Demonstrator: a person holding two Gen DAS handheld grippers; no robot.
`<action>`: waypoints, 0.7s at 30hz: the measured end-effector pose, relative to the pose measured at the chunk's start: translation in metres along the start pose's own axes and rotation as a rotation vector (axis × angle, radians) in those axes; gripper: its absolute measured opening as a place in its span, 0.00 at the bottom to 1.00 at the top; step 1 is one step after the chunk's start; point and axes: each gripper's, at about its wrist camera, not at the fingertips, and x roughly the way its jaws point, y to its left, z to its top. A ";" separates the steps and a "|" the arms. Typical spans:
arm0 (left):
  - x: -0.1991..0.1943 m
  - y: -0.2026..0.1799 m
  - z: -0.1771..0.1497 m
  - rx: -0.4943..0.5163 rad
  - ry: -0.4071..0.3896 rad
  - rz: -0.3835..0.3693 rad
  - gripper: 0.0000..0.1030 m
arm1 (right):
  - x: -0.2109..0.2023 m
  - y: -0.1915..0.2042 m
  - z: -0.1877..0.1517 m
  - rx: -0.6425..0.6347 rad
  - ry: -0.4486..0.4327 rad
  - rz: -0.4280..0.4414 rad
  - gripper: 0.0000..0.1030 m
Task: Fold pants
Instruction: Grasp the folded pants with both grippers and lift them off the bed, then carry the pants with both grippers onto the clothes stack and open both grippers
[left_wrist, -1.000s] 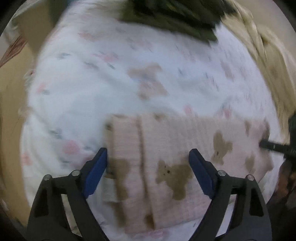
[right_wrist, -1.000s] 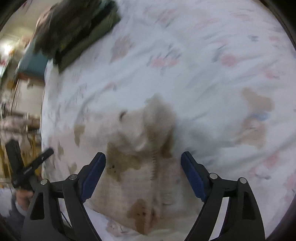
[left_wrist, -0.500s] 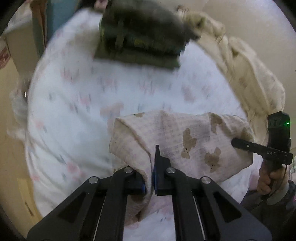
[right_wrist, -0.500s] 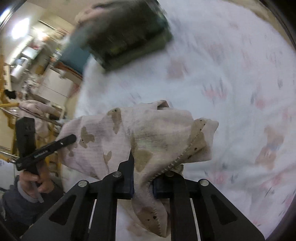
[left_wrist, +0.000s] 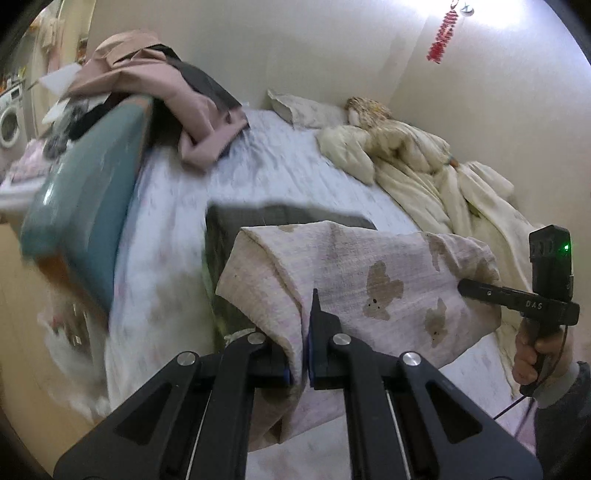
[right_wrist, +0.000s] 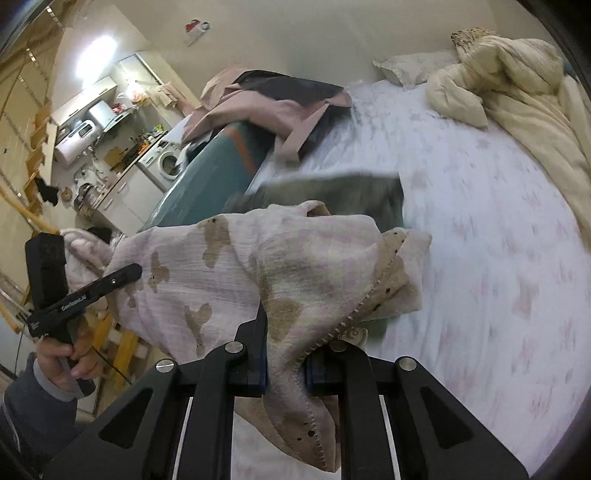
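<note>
The folded pink pants with brown bear prints (left_wrist: 369, 280) hang lifted above the bed, held at both ends. My left gripper (left_wrist: 300, 354) is shut on the pants' left edge. My right gripper (right_wrist: 284, 362) is shut on the other end of the pants (right_wrist: 258, 266), with a stitched hem hanging below the jaws. Each view shows the other hand-held gripper at the far end of the cloth: the right one in the left wrist view (left_wrist: 517, 299), the left one in the right wrist view (right_wrist: 85, 291).
A stack of folded dark green clothes (left_wrist: 288, 218) lies on the floral bedsheet (right_wrist: 480, 240) right behind the pants. A cream duvet (left_wrist: 424, 162) is bunched along the wall. A teal bed end (left_wrist: 85, 206) carries a pile of pink and dark clothes (left_wrist: 166, 85).
Both grippers closed on the pants' ends, then lifted them off the sheet. The pants now hang in the air near the dark green stack, and both views tilted up toward the wall.
</note>
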 end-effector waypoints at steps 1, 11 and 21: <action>0.011 0.007 0.013 0.002 -0.001 0.018 0.04 | 0.012 -0.004 0.015 0.002 0.006 -0.004 0.13; 0.139 0.061 0.038 -0.057 0.134 0.143 0.18 | 0.104 -0.071 0.068 0.121 0.055 -0.120 0.52; 0.080 0.098 0.002 -0.169 0.047 0.354 0.63 | 0.035 -0.091 0.028 0.114 -0.037 -0.363 0.59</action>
